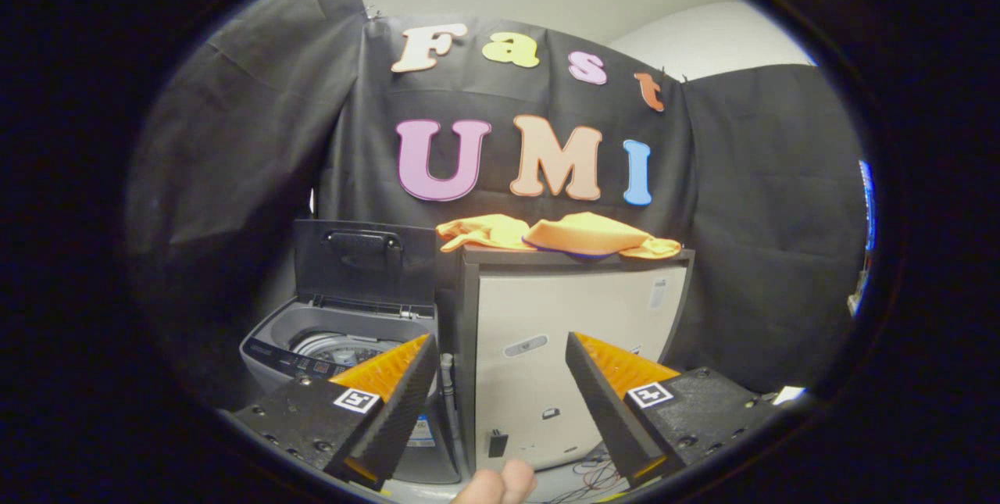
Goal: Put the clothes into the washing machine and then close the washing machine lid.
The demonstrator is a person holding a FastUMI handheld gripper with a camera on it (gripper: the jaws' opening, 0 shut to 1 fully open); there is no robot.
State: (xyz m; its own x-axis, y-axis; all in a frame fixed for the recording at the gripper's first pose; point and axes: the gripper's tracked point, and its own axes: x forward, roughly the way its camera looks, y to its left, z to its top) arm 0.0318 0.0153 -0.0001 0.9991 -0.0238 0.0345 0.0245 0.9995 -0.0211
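Observation:
An orange-yellow garment [558, 235] lies crumpled on top of a tall pale cabinet [578, 309], well beyond my fingers. To its left stands a grey top-loading washing machine [312, 348] with its dark lid [363, 262] raised upright and the drum [344, 346] showing inside. My gripper [500, 359] is open, far back from both, with nothing between its fingers. The left finger overlaps the washer's front right corner in the view.
A person's fingertips [500, 484] show just below the gap between the fingers. Loose cables [594, 477] lie on the floor at the cabinet's foot. Black cloth walls close in behind and on both sides.

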